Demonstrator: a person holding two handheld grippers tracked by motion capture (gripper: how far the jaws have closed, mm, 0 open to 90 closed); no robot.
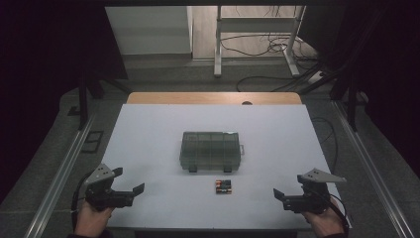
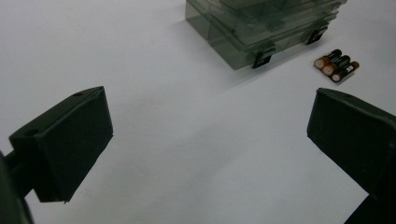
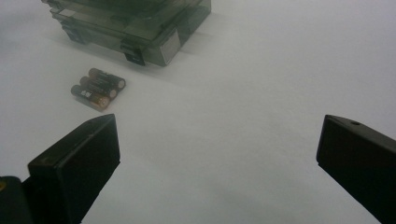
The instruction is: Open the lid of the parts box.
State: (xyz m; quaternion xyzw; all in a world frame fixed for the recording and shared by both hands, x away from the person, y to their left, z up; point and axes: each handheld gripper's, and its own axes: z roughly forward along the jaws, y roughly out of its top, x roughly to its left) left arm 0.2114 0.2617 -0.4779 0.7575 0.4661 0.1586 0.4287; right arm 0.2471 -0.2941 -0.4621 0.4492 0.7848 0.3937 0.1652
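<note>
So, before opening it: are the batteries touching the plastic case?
Apart: the right gripper view shows bare table between the batteries and the plastic case.

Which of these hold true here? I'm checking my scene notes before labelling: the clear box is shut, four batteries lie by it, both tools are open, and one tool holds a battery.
1. The smoky translucent plastic compartment box has its lid shut. True.
2. Four batteries lie beside it. False: three black-and-copper cylindrical batteries lie side by side, touching.
3. The batteries lie on the white table surface in front of the box, on the person's side, apart from it. True.
4. Both tools are open. True: the left tool and the right tool have their jaws spread wide.
5. One tool holds a battery. False: both are empty, at the table's near corners.
</note>
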